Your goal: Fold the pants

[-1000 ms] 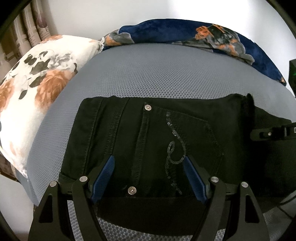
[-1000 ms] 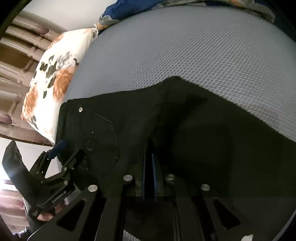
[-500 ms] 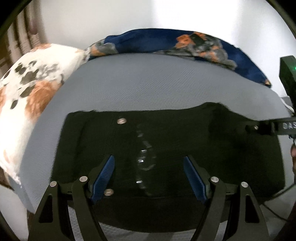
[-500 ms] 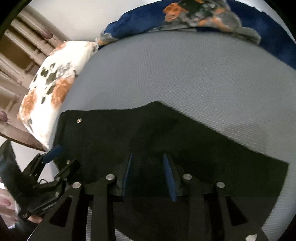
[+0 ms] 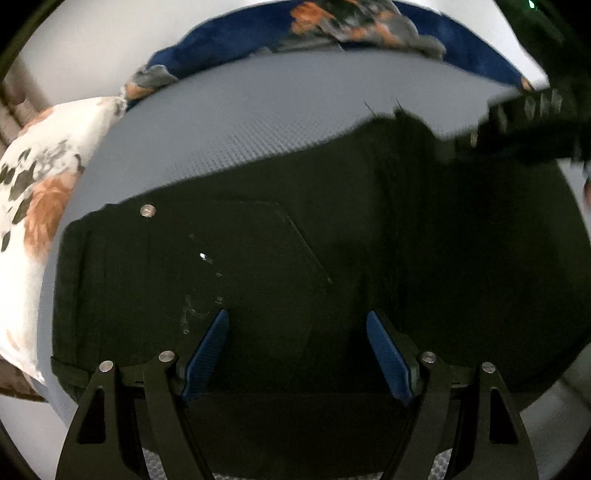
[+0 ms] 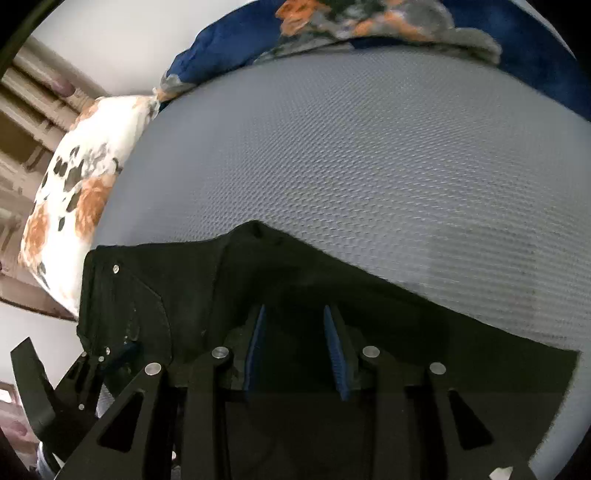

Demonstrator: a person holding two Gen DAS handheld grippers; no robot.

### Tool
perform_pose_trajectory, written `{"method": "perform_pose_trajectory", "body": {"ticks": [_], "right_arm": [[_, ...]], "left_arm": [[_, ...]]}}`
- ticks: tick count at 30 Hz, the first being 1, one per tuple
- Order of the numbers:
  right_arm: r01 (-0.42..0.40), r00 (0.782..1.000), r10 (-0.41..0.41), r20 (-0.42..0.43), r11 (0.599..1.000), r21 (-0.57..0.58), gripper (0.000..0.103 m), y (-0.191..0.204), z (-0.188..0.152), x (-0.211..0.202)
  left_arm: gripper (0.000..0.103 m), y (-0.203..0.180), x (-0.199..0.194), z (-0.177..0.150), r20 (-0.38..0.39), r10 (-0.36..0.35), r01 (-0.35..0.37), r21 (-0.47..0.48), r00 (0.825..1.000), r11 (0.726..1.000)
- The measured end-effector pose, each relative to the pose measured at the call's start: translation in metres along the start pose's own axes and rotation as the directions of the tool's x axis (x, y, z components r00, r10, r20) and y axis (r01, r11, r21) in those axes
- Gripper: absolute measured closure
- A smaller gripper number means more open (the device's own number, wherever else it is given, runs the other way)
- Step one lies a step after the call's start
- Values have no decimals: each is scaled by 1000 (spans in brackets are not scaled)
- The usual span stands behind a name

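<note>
Black pants [image 5: 332,240] lie flat on a grey mesh bed surface [image 5: 258,122], back pocket with a rivet up, waistband to the left. My left gripper [image 5: 297,325] is open above the pocket area, holding nothing. My right gripper [image 6: 295,321] is open above the seat of the pants [image 6: 192,295], its blue pads apart and empty. The right gripper shows blurred at the upper right of the left wrist view [image 5: 524,122]. The left gripper shows at the lower left of the right wrist view [image 6: 92,369].
A white floral pillow [image 5: 37,206] lies at the left edge of the bed. A dark blue floral blanket [image 5: 332,33] lies along the far side by the white wall. Curtains [image 6: 33,110] hang at the left. The grey surface [image 6: 369,166] stretches beyond the pants.
My right gripper has opened and let go of the pants fabric, which now lies flat. Both grippers have shifted over the pants; the left stays open.
</note>
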State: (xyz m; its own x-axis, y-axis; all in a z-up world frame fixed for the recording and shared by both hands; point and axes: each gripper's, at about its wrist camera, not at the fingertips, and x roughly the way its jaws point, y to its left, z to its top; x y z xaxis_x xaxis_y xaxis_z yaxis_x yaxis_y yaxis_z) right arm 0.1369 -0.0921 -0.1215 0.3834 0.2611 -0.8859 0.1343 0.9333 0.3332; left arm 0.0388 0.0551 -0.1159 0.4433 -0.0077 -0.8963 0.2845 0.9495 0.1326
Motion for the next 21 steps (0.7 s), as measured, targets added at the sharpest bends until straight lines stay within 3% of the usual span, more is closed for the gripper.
{"method": "perform_pose_trajectory", "body": {"ticks": [4,10,16,21], "right_arm": [[55,998,-54,34,998,-19,71,-17,-19,-32],[163,986,-165,37,985,54,70,-67,-63,-69],[103,995,-100,-27,984,146,72,-85,-119,-70],[134,991,-132,-28,987,90,70,-64,-146,-72]], "left_arm": [[26,2,-1,-1,2,-16,16,-6,1000,1000],[26,24,-15,0,57,-85,90,-82,995,993],[26,72,-36,2,126,-38,59,-165,991,984],[26,122,-45,-4,133,28,6,-248,991,969]]}}
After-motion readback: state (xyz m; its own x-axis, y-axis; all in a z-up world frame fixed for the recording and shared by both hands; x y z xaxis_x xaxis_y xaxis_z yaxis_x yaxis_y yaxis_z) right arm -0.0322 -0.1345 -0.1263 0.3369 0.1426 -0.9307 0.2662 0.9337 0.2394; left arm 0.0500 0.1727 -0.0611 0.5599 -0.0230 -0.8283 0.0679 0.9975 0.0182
